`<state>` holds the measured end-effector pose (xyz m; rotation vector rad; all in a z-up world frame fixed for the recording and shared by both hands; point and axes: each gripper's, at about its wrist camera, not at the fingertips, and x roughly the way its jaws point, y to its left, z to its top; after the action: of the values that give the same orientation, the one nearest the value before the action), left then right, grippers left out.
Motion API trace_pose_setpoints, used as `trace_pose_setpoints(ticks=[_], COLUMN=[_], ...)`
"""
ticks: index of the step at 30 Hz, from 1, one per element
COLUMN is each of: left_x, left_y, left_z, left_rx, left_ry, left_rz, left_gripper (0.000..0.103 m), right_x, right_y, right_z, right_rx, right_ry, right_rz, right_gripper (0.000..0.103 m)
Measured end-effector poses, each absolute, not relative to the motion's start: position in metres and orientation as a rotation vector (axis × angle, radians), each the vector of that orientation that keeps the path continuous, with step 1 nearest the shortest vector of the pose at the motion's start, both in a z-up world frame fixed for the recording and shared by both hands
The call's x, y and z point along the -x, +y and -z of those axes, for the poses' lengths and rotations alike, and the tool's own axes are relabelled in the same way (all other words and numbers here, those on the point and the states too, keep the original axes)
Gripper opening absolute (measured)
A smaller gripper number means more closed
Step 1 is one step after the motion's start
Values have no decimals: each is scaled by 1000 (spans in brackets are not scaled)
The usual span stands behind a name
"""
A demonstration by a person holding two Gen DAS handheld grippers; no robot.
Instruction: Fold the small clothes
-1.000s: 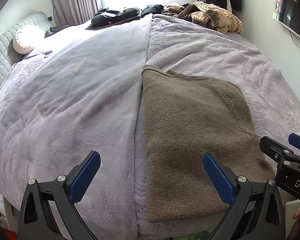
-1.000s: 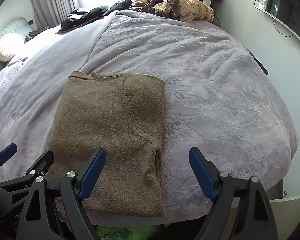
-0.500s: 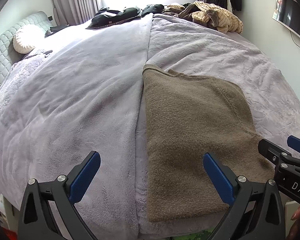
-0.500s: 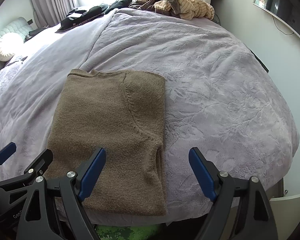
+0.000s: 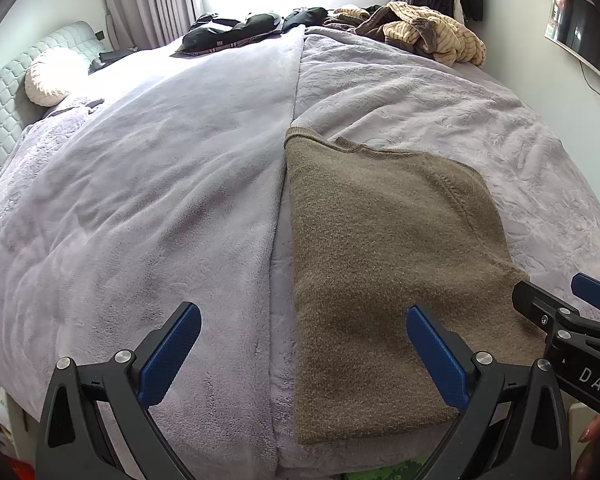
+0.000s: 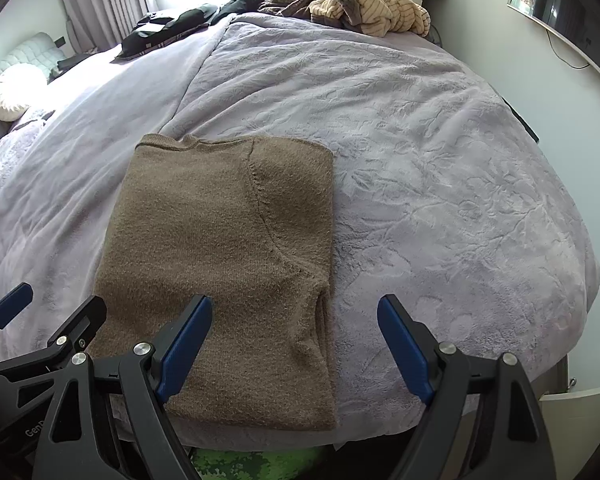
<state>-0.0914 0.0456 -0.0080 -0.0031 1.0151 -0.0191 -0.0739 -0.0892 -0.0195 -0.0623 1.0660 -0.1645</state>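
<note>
A brown knit sweater (image 5: 384,264) lies flat on the bed near its front edge, folded lengthwise with one sleeve laid over the body; it also shows in the right wrist view (image 6: 224,264). My left gripper (image 5: 300,354) is open and empty, hovering above the sweater's near left edge. My right gripper (image 6: 294,346) is open and empty above the sweater's near right corner. The right gripper also shows at the right edge of the left wrist view (image 5: 564,312), and the left gripper at the left edge of the right wrist view (image 6: 48,320).
The bed is covered by a lilac plush blanket (image 5: 140,200) with a lengthwise seam. A pile of striped tan clothes (image 6: 372,8) and dark clothes (image 5: 236,32) lie at the far end. A round pillow (image 5: 48,80) lies far left. A wall screen (image 6: 568,12) hangs on the right.
Both grippers have shifted slightly forward and stay open. The sweater has not moved.
</note>
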Motion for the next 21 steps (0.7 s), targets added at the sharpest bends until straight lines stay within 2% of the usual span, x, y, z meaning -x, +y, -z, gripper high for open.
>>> trace_pose_setpoints(ticks=[21], left_x=[92], left_y=[47], left_z=[7], left_rx=[18], left_ry=[1013], left_rz=[29], left_gripper=[103], right_x=[74], right_y=[-88], right_z=[21], right_rx=[61], right_ry=[1069], right_rz=[165], right_gripper=[87])
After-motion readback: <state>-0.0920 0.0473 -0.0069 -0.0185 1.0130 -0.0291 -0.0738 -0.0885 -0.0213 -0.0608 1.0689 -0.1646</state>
